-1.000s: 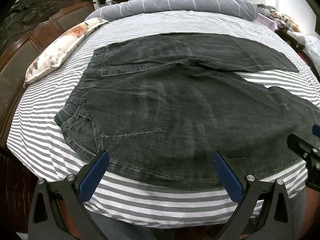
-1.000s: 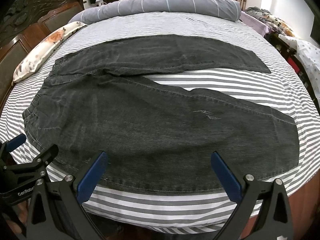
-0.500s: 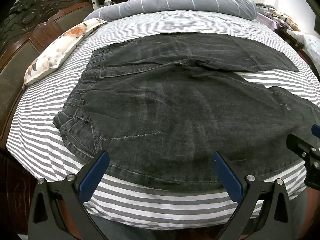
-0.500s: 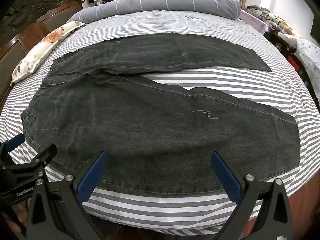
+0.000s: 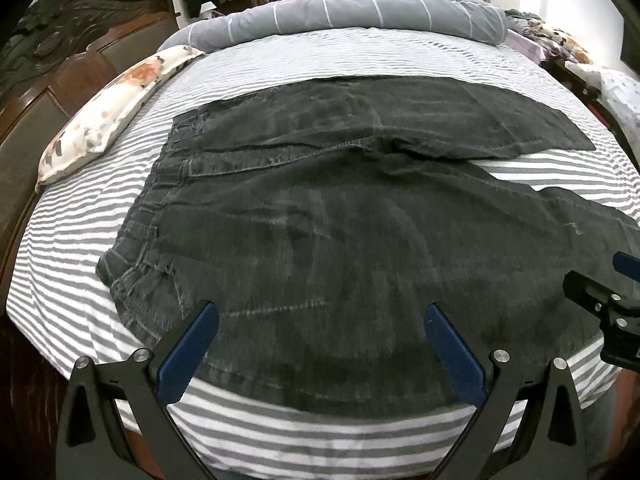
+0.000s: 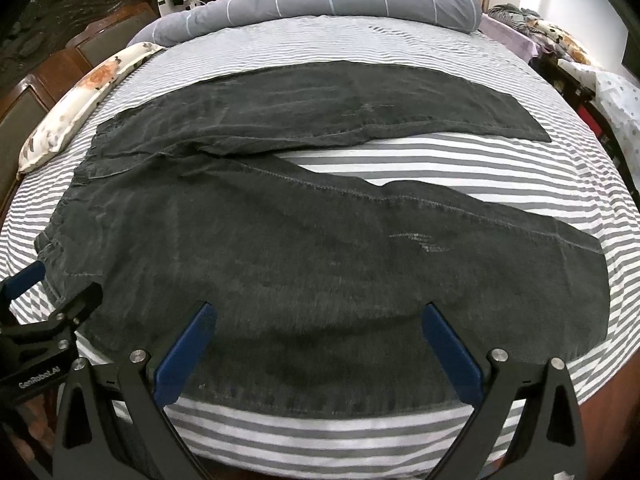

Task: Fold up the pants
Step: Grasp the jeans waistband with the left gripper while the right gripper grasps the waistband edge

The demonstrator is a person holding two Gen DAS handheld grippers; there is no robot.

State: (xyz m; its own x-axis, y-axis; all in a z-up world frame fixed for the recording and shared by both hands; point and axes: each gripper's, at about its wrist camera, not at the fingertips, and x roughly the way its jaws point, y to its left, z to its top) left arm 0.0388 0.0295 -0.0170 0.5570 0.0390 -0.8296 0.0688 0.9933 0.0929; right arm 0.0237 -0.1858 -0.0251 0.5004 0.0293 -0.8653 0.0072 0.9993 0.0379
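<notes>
Left wrist view, pants [image 5: 320, 240]: dark denim, spread flat on the striped bed [image 5: 80, 216], waistband to the left, legs running right.
Left wrist view, left gripper [image 5: 320, 320]: jaws wide apart, holding nothing, above the near pant edge.
Left wrist view, floral pillow [image 5: 112, 104]: beside the wooden headboard [image 5: 52, 80].
Right wrist view, pants [image 6: 320, 264]: two legs splayed apart, bare bed between them.
Right wrist view, right gripper [image 6: 320, 320]: jaws wide apart, empty, over the near leg.
Right wrist view, grey bolster [image 6: 320, 0]: along the far bed edge.

The left gripper [image 5: 318, 322] is held with its blue fingers [image 5: 188, 350] spread wide apart, empty. The right gripper [image 6: 316, 322] is held likewise, just right of it.
</notes>
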